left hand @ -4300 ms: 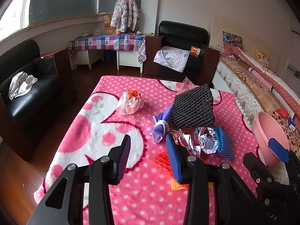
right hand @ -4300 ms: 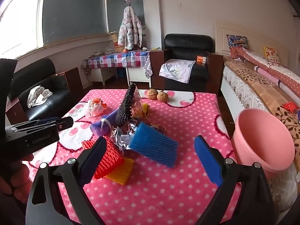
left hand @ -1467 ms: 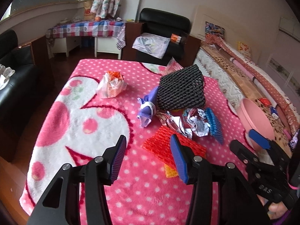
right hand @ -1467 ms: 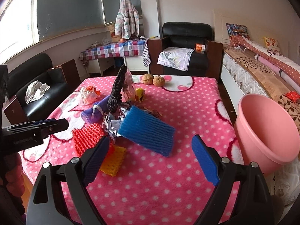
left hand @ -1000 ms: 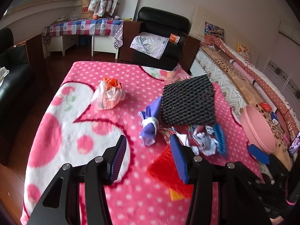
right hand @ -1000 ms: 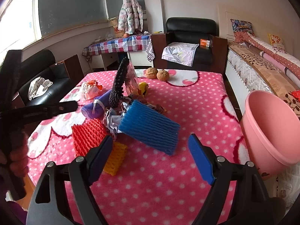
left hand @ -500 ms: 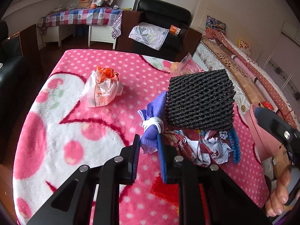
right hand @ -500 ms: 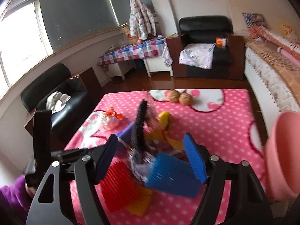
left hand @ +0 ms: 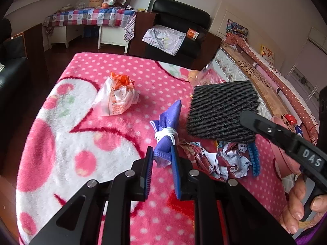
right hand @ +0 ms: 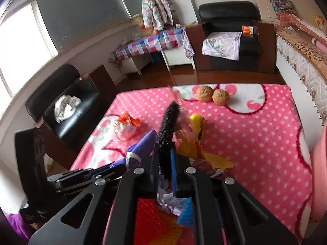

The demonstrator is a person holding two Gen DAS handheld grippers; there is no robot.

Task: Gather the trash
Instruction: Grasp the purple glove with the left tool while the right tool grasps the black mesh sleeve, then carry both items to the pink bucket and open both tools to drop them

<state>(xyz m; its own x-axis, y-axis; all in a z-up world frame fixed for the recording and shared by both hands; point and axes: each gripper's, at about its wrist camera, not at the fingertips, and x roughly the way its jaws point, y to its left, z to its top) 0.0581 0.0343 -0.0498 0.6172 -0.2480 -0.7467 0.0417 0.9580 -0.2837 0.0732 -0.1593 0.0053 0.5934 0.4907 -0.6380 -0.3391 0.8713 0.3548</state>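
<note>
Trash lies on a pink polka-dot blanket [left hand: 114, 71]. My left gripper [left hand: 161, 157] is shut on the near end of a purple bag tied with white string [left hand: 167, 130]; the bag also shows in the right wrist view [right hand: 141, 149]. My right gripper [right hand: 165, 161] is shut on the edge of a black foam net sheet [right hand: 169, 126], which stands edge-on; in the left wrist view it is a broad black sheet [left hand: 222, 110]. A tied white-and-orange bag [left hand: 117, 98] sits to the left. Crumpled paper [left hand: 229, 157], blue net [left hand: 254, 159] and red net [right hand: 151, 216] lie below.
Two walnut-like balls [right hand: 212, 95] rest at the blanket's far end. Yellow wrapper [right hand: 194, 134] lies right of the black sheet. A pink basin [right hand: 318, 175] stands at the right edge. Black armchairs [right hand: 229, 32], a checked table [right hand: 151, 42] and a bed [left hand: 265, 65] surround the blanket.
Both grippers moved forward into the pile and closed: the left on the purple bag, the right on the black foam net. The right hand's gripper now crosses the left view.
</note>
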